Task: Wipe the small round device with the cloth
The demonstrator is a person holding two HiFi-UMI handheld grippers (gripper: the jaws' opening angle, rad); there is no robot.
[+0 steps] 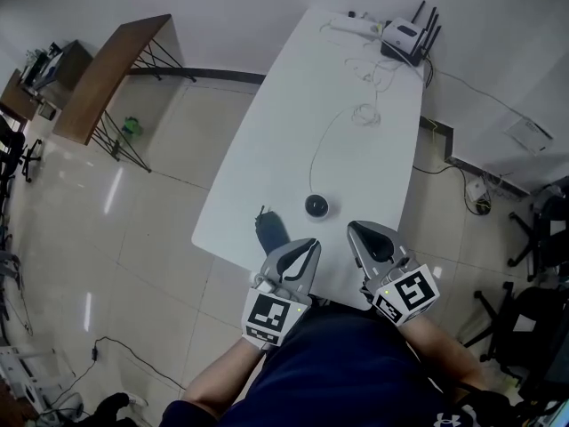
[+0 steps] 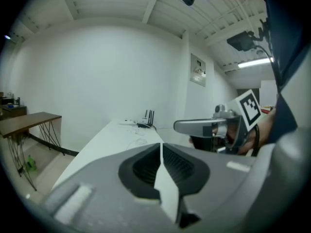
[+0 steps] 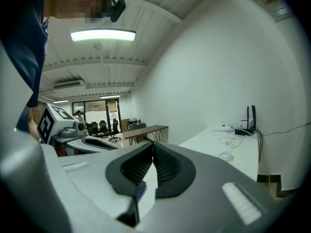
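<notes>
The small round black device (image 1: 316, 205) sits on the white table (image 1: 293, 132) near its front edge, with a thin cable running from it toward the far end. A dark blue-grey cloth (image 1: 271, 230) lies crumpled to its left, at the table's edge. Both grippers hover close to my body, short of the device and touching neither object. My left gripper (image 1: 310, 244) is shut and empty just behind the cloth; in its own view the jaws (image 2: 161, 148) meet with nothing between. My right gripper (image 1: 354, 229) is likewise shut and empty, its jaws (image 3: 152, 148) closed together.
A router (image 1: 407, 38) with antennas, a white power strip (image 1: 354, 25) and coiled white cable (image 1: 364, 112) occupy the table's far end. A wooden side table (image 1: 107, 74) stands left on the tiled floor. Office chairs (image 1: 542, 238) stand at the right.
</notes>
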